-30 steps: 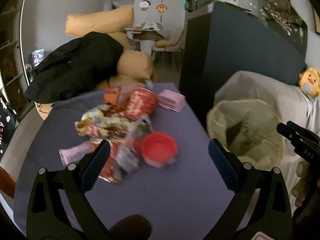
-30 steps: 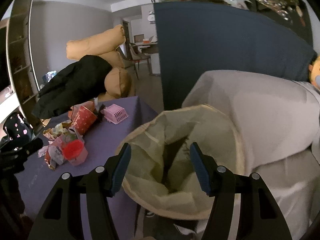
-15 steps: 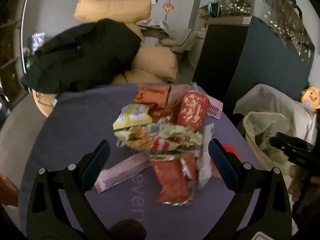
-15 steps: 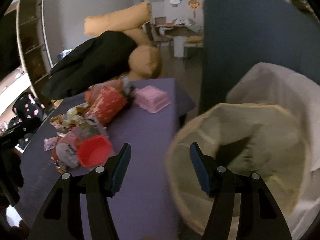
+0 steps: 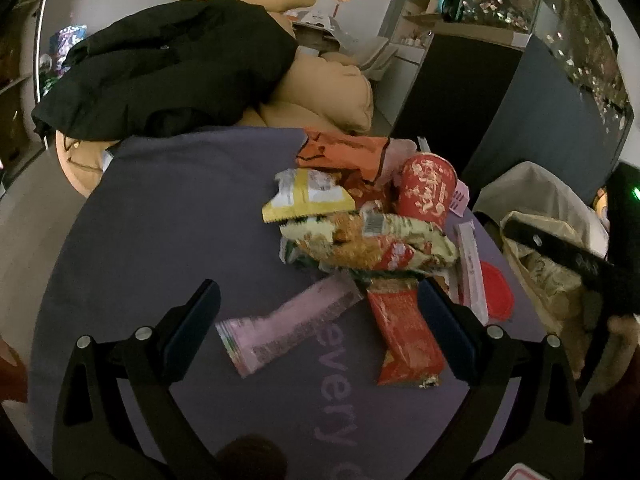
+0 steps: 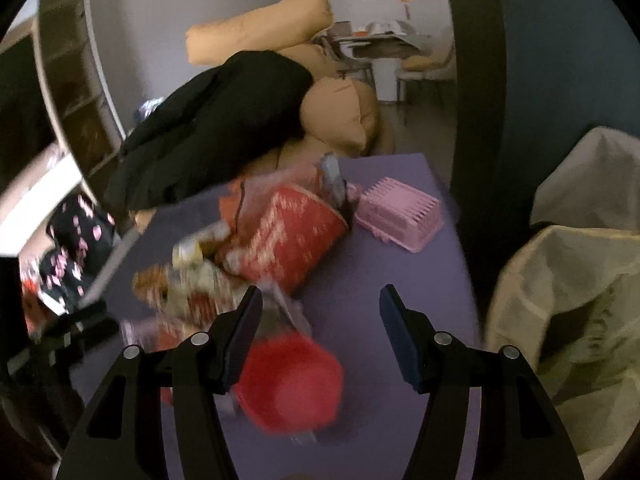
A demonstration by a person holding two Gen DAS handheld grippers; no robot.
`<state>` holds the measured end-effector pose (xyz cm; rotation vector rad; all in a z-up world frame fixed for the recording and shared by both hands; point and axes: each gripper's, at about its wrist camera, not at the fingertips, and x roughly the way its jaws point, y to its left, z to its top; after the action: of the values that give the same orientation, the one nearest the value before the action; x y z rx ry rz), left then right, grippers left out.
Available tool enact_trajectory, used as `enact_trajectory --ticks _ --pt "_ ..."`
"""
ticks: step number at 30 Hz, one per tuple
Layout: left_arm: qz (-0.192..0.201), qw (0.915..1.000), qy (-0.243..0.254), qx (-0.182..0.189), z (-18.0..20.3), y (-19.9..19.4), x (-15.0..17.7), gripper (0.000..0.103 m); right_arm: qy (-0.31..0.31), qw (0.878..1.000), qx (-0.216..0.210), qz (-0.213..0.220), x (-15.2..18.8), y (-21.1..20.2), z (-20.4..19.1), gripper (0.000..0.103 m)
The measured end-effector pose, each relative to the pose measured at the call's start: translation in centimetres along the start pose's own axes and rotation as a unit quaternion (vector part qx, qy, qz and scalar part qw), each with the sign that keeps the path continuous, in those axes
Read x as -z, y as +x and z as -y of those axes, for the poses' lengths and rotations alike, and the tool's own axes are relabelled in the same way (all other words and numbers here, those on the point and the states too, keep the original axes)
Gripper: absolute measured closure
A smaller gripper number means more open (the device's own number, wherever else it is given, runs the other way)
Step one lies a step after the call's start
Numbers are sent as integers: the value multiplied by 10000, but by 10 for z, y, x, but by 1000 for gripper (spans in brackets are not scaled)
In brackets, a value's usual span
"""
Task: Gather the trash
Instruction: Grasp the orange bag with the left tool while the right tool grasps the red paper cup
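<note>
A heap of trash lies on the purple table (image 5: 160,240): a pink wrapper (image 5: 288,326), a red wrapper (image 5: 406,332), a noodle packet (image 5: 372,240), a yellow packet (image 5: 308,196), an orange bag (image 5: 344,152) and a red paper cup (image 5: 426,192). My left gripper (image 5: 318,312) hovers open just above the pink and red wrappers. My right gripper (image 6: 320,332) is open above a red plastic lid (image 6: 292,384), with the red paper cup (image 6: 284,240) beyond it. The cream trash bag (image 6: 568,300) stands open at the table's right edge.
A pink plastic basket (image 6: 400,212) sits at the table's far right corner. Tan cushions (image 5: 320,92) with a black jacket (image 5: 168,64) are piled behind the table. A dark blue cabinet (image 6: 540,80) rises at the right, beside the trash bag (image 5: 548,272).
Both grippers have swung left, away from the trash bag and over the heap. The left one has come closer to the wrappers; the right one now hangs over the red lid.
</note>
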<state>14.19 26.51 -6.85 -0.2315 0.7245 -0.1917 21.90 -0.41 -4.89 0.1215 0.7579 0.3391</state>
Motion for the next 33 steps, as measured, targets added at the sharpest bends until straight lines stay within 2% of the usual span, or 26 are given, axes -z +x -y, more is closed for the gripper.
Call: enact_trajectory --ticks 4,9,16,20,24,27,30,33 --pt "67 9998 -10 182 -10 1 -20 9 336 9990 -241 -186 -26 34 -6 45" --pt "175 9996 -56 227 -31 4 -36 9 532 9964 -130 -642 -39 78 -9 45" --pt "-49 9983 -458 349 -58 21 -28 9 715 9912 -738 -839 -45 102 -5 45" --pt "-225 9982 -355 423 -52 27 -16 9 648 9876 -1052 -971 -44 109 -10 48" --pt "-390 9973 -309 541 -46 28 -9 10 243 9923 -913 -801 -43 97 -20 52" --pt "-428 9968 -371 564 -43 26 -10 11 251 9942 -895 -549 -46 77 -15 52" --pt "-399 9960 -521 613 -41 24 -22 14 217 9959 -820 -307 -49 56 -7 52" --pt "-279 9956 -578 684 -32 27 -45 15 30 9988 -489 36 -50 30 4 52"
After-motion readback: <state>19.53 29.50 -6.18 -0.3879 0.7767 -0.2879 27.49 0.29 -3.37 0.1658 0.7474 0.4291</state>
